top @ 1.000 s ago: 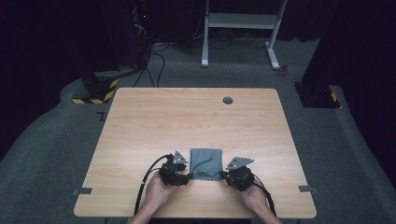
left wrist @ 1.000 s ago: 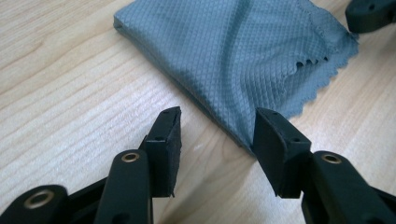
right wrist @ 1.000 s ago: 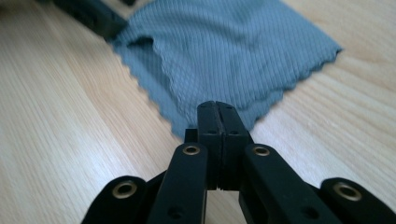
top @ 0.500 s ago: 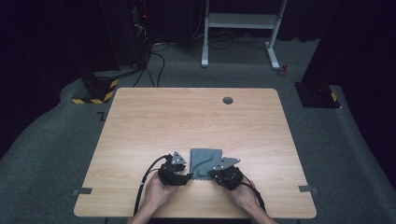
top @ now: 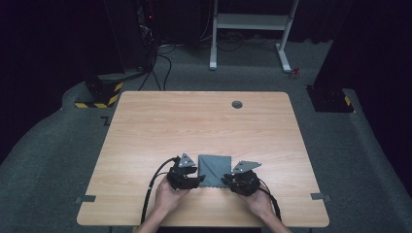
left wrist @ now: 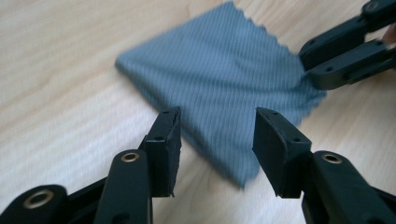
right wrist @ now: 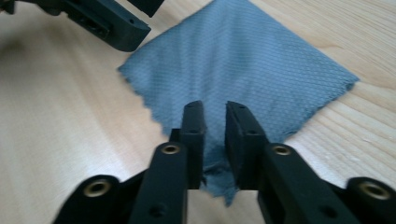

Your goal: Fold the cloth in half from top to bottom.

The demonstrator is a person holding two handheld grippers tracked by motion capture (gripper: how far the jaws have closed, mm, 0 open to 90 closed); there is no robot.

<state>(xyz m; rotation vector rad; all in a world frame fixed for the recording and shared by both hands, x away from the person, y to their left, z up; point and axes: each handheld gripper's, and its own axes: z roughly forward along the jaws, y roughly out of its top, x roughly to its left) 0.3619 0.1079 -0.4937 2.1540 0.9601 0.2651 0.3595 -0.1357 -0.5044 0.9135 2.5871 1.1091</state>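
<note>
right hand-held gripper [right wrist: 215, 116] | pinches grey cloth [right wrist: 243, 70] corner | corner tip hidden between jaws

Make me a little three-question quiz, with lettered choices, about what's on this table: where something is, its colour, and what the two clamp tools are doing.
1. Where on the table does the cloth lie?
A. near edge, between the hands
B. far edge
C. left corner

2. What colour is the cloth?
A. red
B. grey-blue
C. yellow

3. How stands the left gripper?
A. shut on the cloth
B. open around a cloth corner
C. lying on its side

Answers: 1 A, it sits between both grippers; 2 B, plain in both gripper views; 3 B, its jaws stand apart, while the right gripper pinches a corner.
</note>
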